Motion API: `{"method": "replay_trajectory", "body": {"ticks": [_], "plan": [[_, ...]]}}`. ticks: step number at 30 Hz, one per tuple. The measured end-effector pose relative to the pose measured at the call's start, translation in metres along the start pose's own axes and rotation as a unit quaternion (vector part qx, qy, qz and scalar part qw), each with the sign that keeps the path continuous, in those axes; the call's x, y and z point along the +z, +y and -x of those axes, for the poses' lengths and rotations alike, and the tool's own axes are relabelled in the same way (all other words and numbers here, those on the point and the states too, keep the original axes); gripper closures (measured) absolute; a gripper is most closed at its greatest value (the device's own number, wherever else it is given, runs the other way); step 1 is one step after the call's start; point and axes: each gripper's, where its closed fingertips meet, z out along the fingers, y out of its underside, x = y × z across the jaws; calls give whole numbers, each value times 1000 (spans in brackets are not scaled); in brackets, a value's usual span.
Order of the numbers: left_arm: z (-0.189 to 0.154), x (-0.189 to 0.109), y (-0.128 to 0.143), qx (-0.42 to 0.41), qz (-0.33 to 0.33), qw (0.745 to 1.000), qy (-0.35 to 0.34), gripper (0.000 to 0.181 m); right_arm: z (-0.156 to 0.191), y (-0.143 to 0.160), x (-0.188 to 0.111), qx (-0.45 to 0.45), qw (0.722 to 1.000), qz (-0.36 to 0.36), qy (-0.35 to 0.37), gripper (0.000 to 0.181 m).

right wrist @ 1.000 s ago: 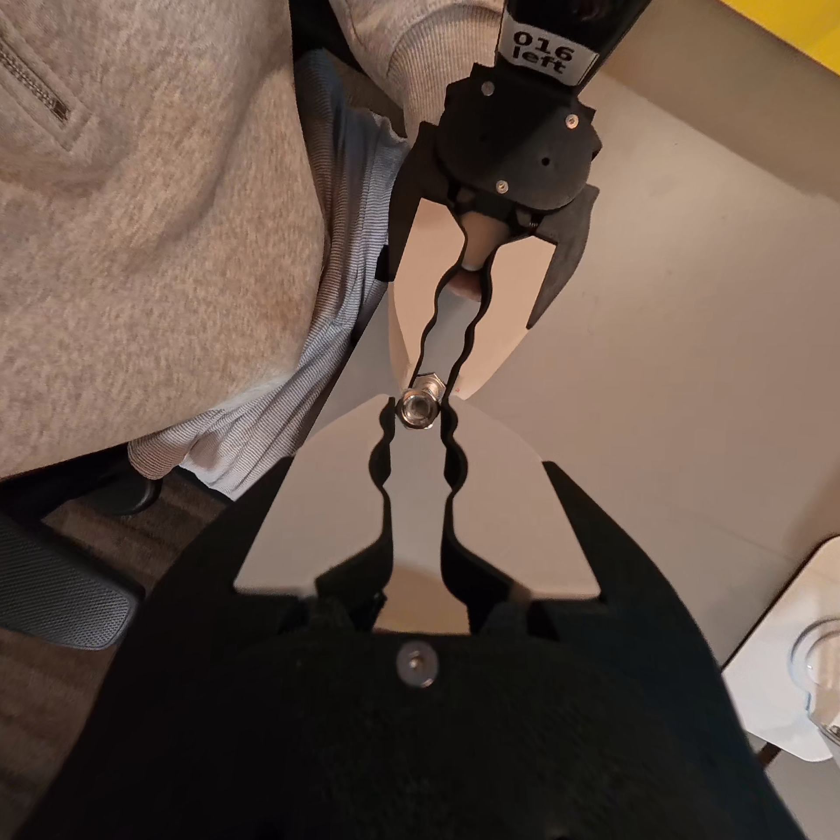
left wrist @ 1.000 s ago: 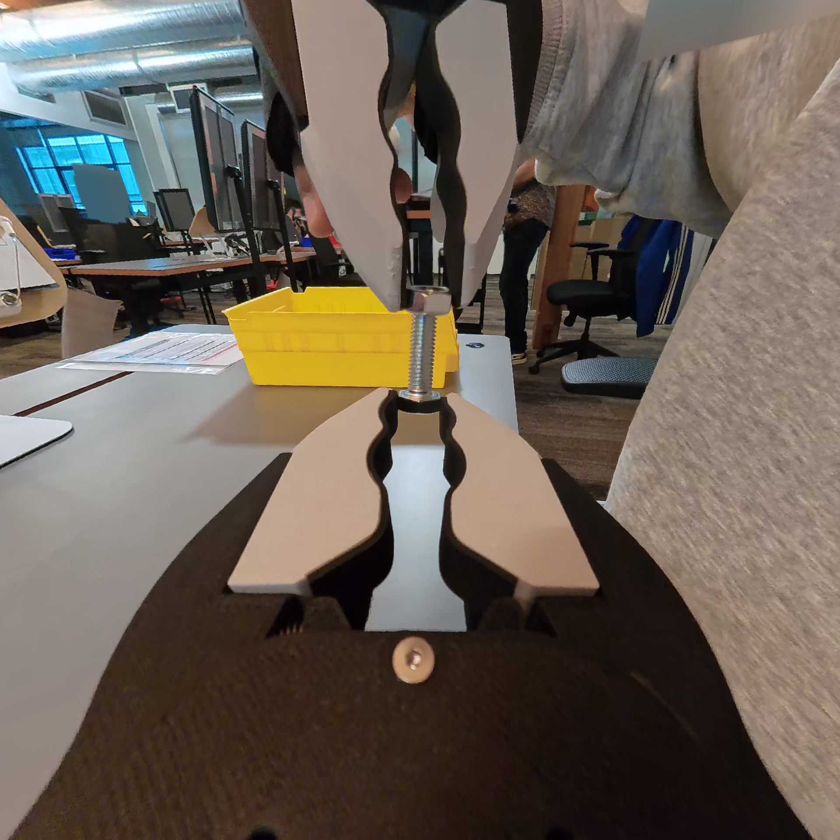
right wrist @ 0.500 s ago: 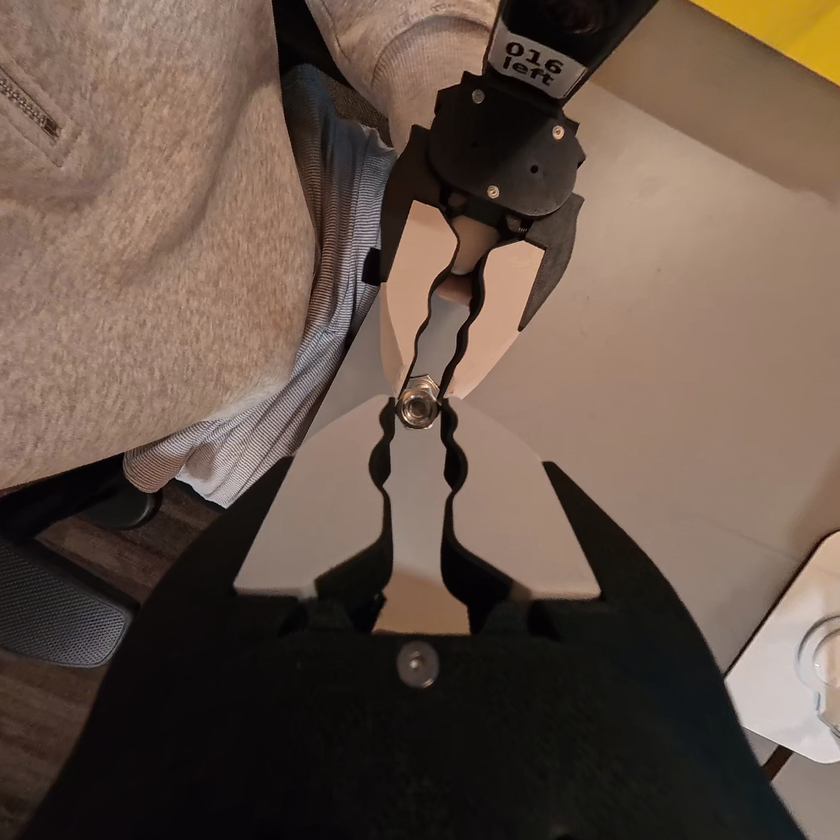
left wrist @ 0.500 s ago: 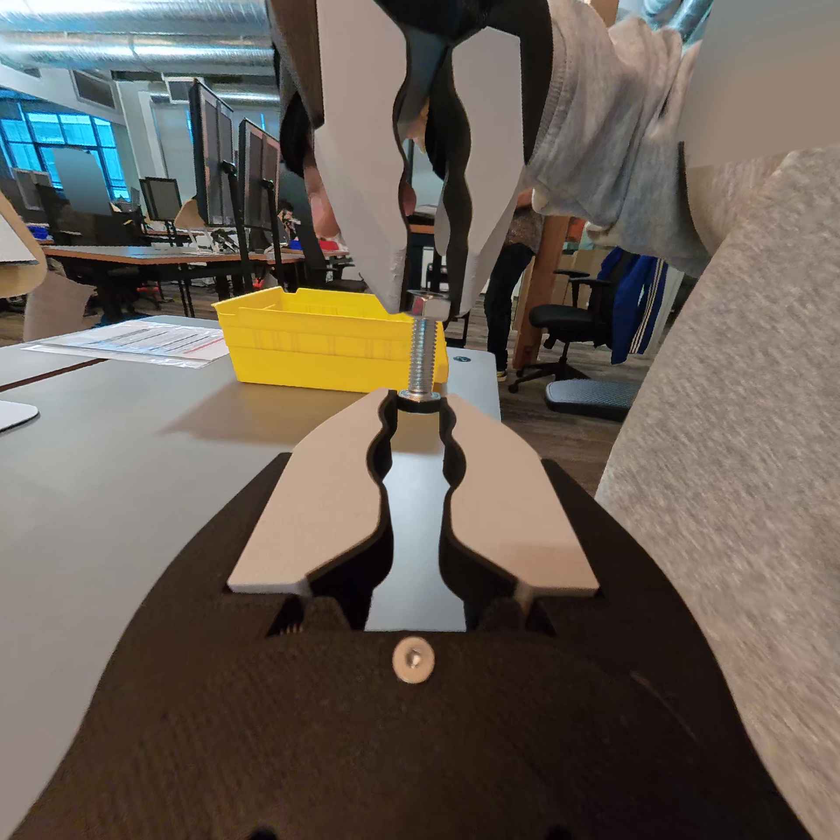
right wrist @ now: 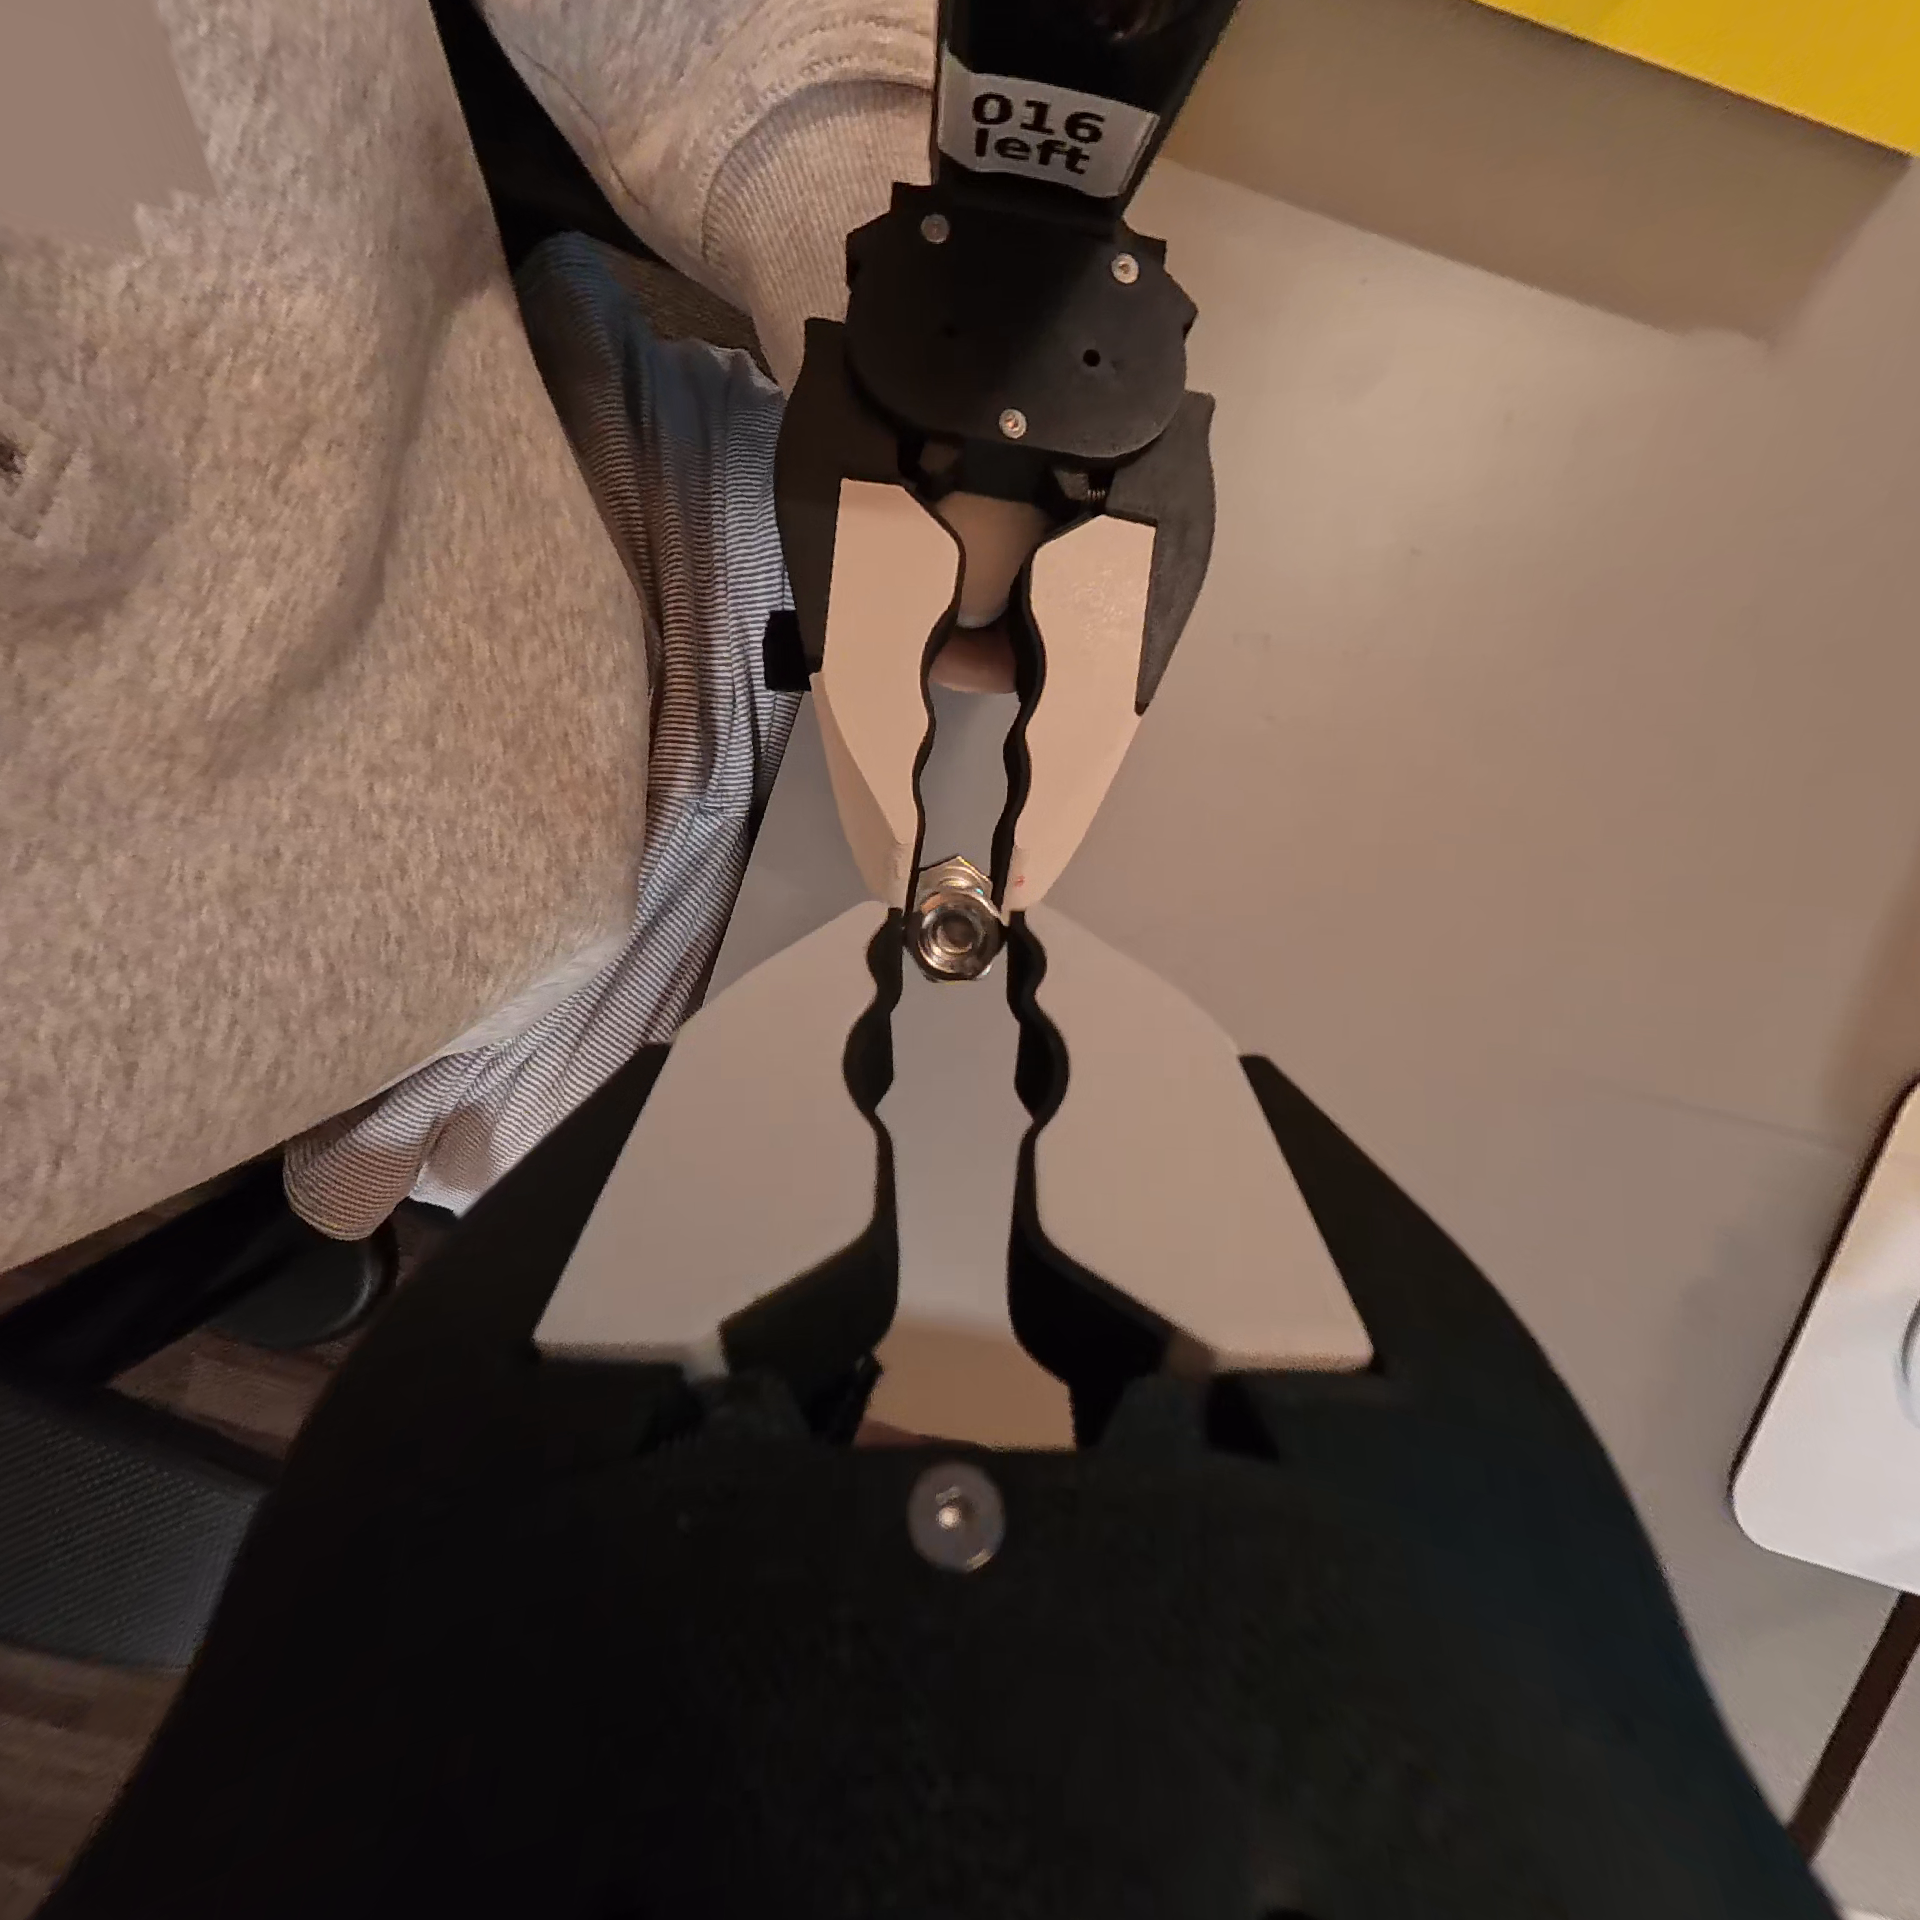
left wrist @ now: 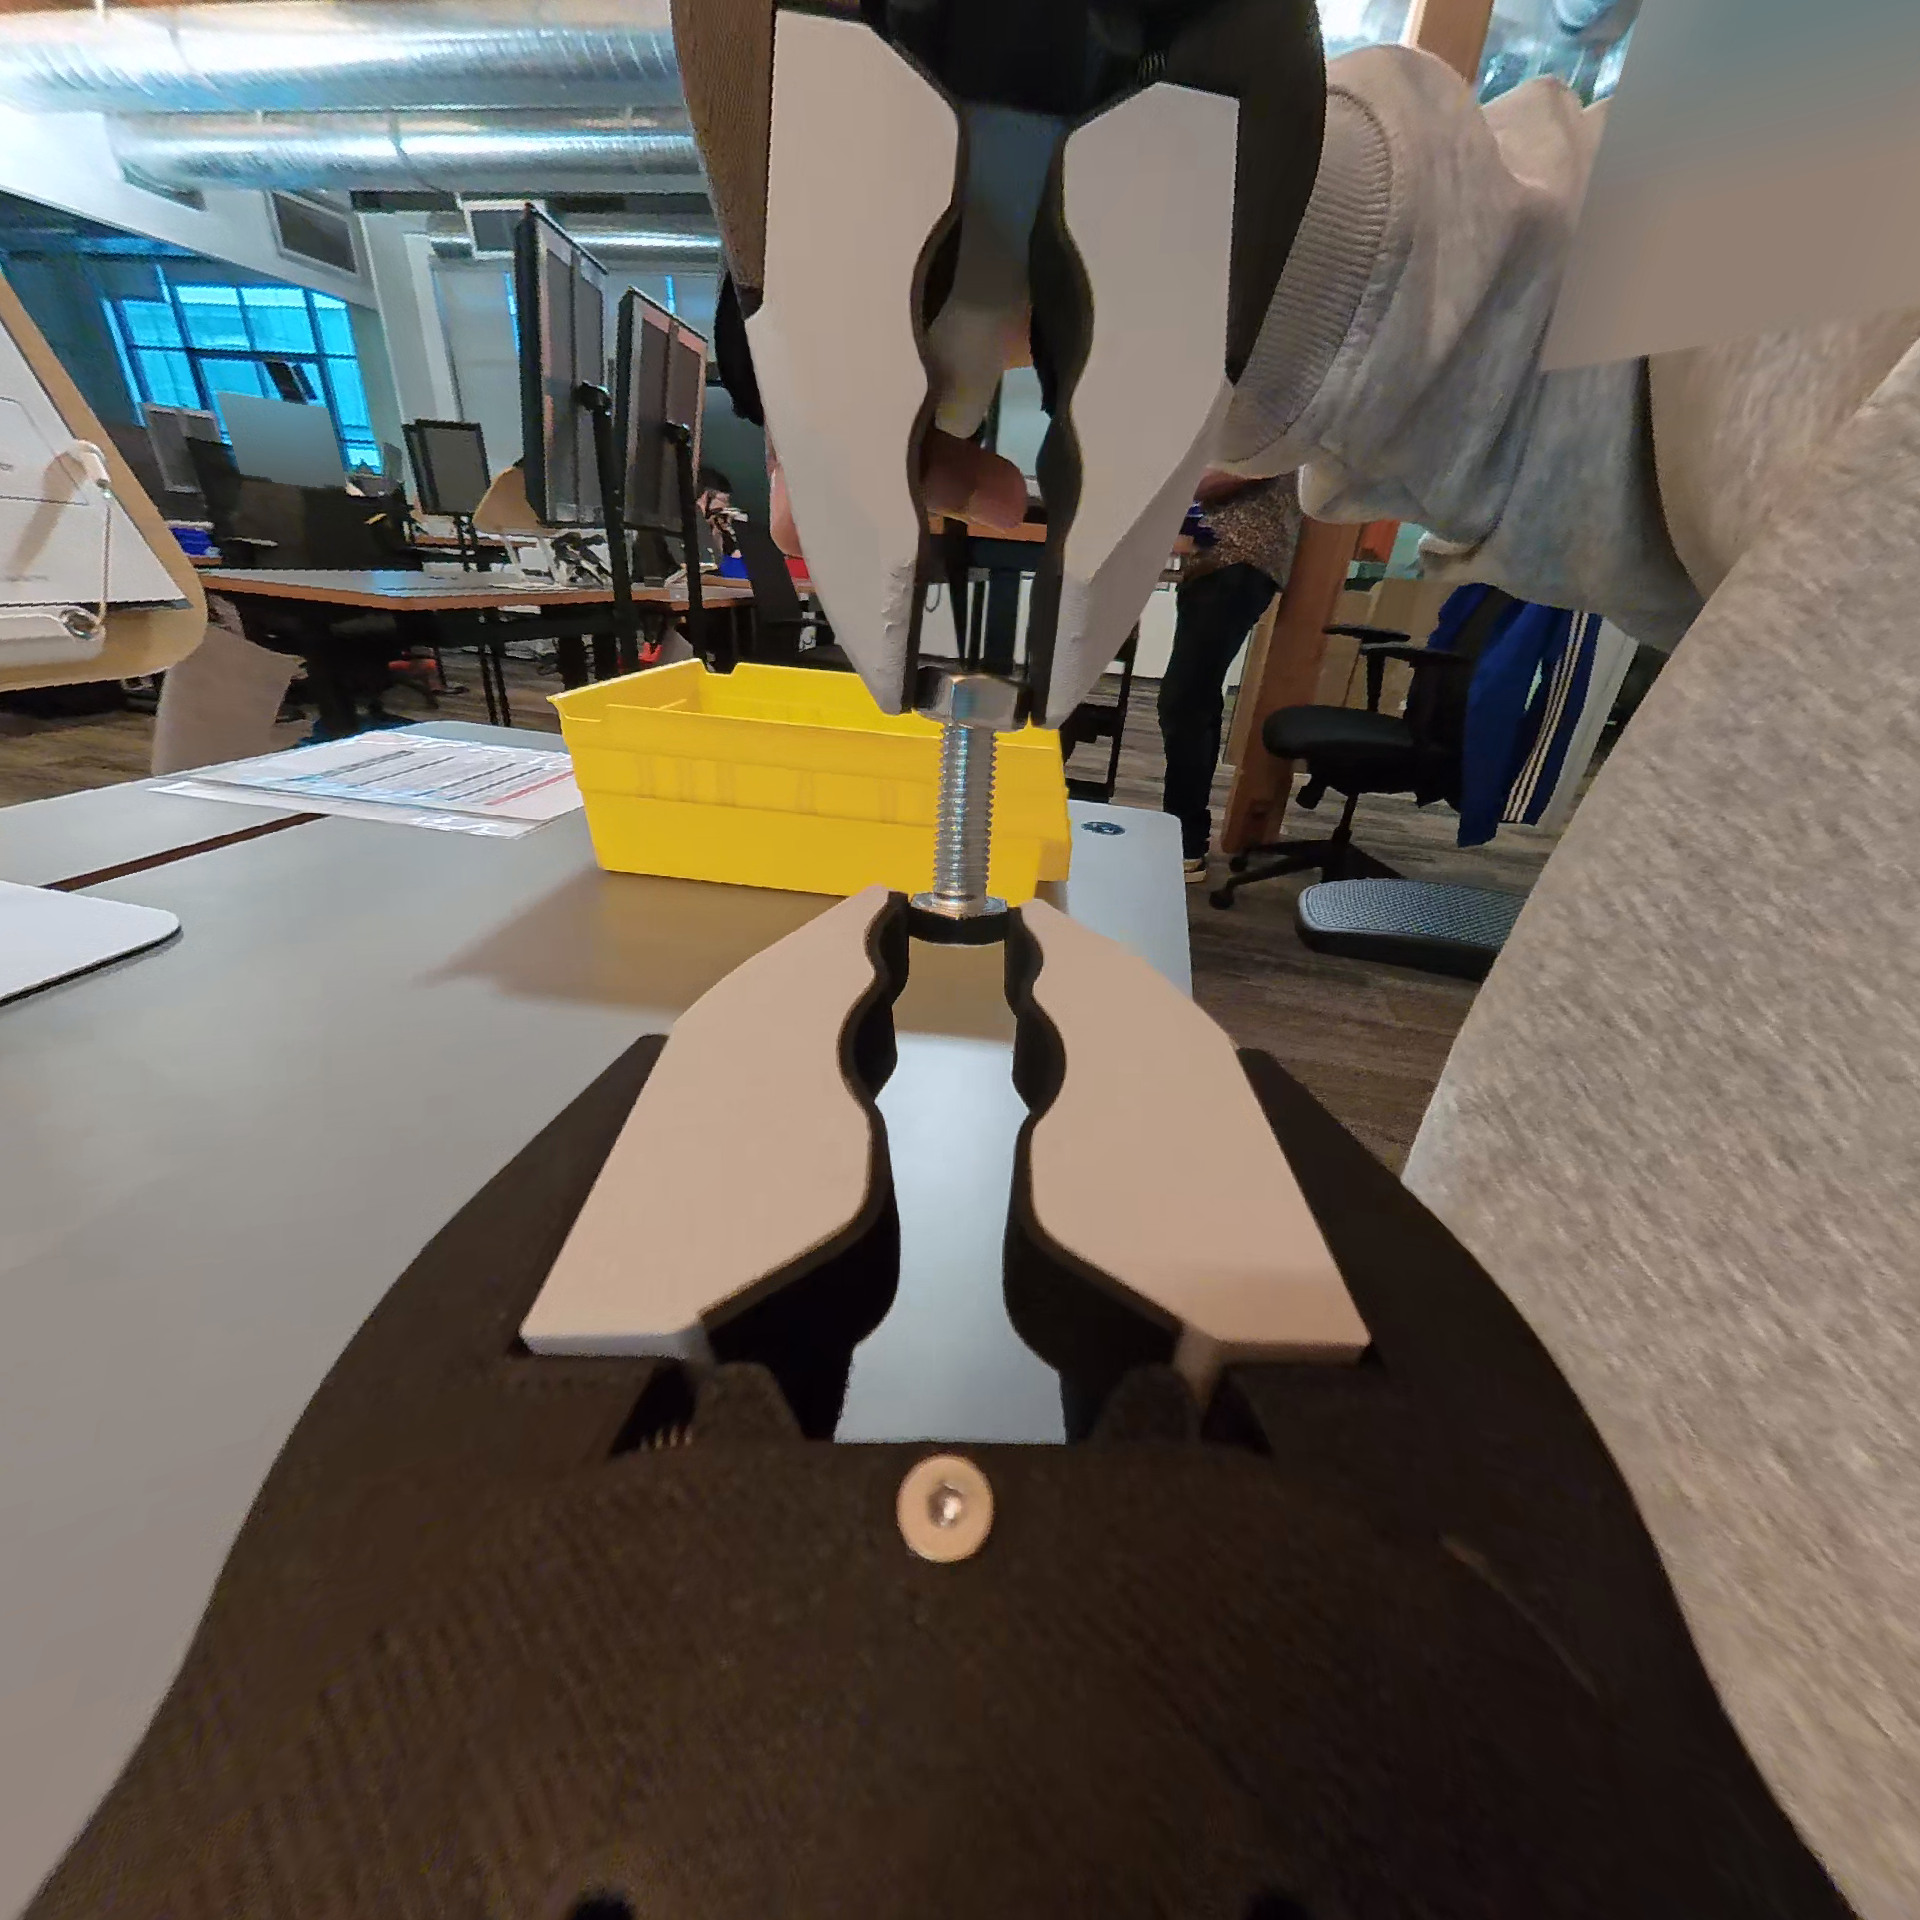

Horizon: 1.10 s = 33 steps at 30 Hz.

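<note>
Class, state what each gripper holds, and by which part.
Right gripper clamps the upright silver threaded bolt by its hex head; left gripper grips the dark nut at its lower end.

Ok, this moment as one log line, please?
left gripper: shut on nut | right gripper: shut on bolt | bin: behind

Bolt tip: I see the bolt (left wrist: 964, 821) vanish between my left gripper (left wrist: 956, 920) tips.
Yellow bin (right wrist: 1766, 73): cropped at the frame's corner.

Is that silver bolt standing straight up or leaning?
Upright. In the left wrist view the silver threaded bolt runs vertically, its hex head pinched by the right tongs above, its lower end in the left tongs.
</note>
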Motion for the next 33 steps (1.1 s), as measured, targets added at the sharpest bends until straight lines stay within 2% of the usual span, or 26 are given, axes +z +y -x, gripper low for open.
{"method": "replay_trajectory", "body": {"ticks": [9, 24, 33], "plan": [[8, 1, 6, 58, 27, 997, -50, 163, -3, 7, 4, 59, 998, 27, -5, 162], [9, -2, -4, 12, -5, 999, -35, 163, -6, -1, -2, 42, 999, -8, 1, 162], [7, -1, -3, 15, -2, 999, -31, 163, -3, -1, -3, 33, 999, -5, -6, 162]]}}
